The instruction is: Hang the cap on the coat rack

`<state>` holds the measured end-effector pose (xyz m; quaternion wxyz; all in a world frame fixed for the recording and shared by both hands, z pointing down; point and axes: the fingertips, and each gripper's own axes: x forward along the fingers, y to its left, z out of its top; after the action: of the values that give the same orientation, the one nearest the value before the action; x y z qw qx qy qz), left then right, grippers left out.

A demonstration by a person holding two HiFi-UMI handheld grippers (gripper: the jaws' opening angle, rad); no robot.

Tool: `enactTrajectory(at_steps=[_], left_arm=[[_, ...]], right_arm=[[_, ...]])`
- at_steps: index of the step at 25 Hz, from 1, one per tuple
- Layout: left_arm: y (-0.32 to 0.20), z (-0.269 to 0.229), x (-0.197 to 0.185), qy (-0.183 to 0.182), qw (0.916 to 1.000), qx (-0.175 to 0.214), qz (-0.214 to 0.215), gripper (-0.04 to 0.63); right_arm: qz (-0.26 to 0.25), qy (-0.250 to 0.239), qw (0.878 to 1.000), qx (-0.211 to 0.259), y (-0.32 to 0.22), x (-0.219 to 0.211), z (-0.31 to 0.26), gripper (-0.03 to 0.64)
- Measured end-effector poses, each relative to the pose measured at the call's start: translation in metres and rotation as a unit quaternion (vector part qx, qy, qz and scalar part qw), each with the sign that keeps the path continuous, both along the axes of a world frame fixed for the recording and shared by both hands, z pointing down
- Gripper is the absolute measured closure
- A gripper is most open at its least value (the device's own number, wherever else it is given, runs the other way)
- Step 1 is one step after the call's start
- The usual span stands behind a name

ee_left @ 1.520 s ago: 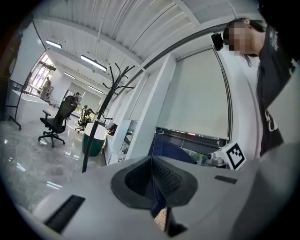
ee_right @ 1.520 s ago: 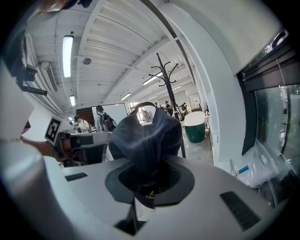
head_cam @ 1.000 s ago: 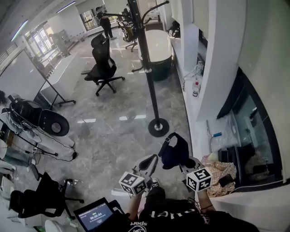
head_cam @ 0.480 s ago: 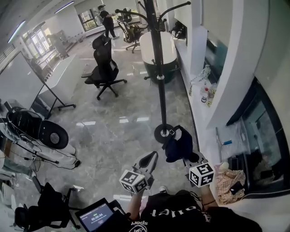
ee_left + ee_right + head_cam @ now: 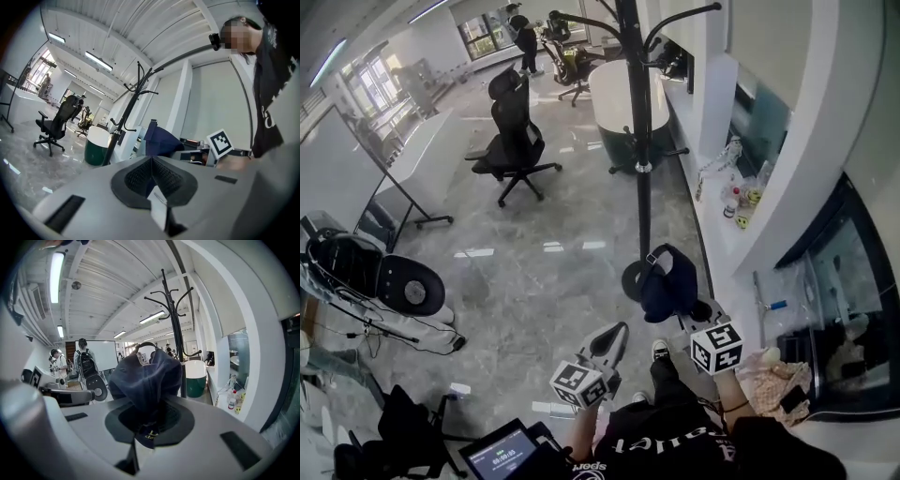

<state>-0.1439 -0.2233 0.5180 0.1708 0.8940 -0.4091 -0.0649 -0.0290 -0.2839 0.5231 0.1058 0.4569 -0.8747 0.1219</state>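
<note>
Quick update on the cap job; my right gripper was clamped on the navy cap, pinching a fold of the fabric, with the crown bulging up past the jaws in the right gripper view; my left gripper was closed on nothing, jaws pressed together, tagging along at about 8 o'clock of the cap.

What changed over the last second: I'd walked both hands in toward the coat rack; a second earlier its round base sat well clear at 12 o'clock of the cap; now the cap overlapped that base in the head view, with the rack rising just behind it; the grip looked the same throughout.

So I'd say the approach was pretty much done; the cap wasn't hung yet; the hooks were up high, at roughly 12 to 1 o'clock above the cap in the right gripper view; what was left, I reckoned, was lifting it and getting it over a hook; floppy fabric, so it could snag or slip off.
</note>
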Motion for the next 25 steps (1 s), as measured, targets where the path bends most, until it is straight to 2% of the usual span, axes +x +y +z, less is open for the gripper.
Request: enactTrajectory(at_steps=[12, 18, 25], left_arm=[[-0.113, -0.016, -0.049, 0.004, 0.9978, 0.016, -0.065, 0.591], [-0.183, -0.026, -0.048, 0.002, 0.9958, 0.027, -0.087, 0.591], [-0.241, -0.027, -0.052, -0.003, 0.9941, 0.028, -0.104, 0.591]], right_arm=[[-0.032, 0.007, 0.999, 0.037, -0.16, -0.06, -0.03, 0.578], [-0.036, 0.005, 0.999, 0.018, -0.236, -0.065, -0.024, 0.578], [-0.055, 0.019, 0.998, 0.005, -0.298, -0.08, -0.01, 0.578]])
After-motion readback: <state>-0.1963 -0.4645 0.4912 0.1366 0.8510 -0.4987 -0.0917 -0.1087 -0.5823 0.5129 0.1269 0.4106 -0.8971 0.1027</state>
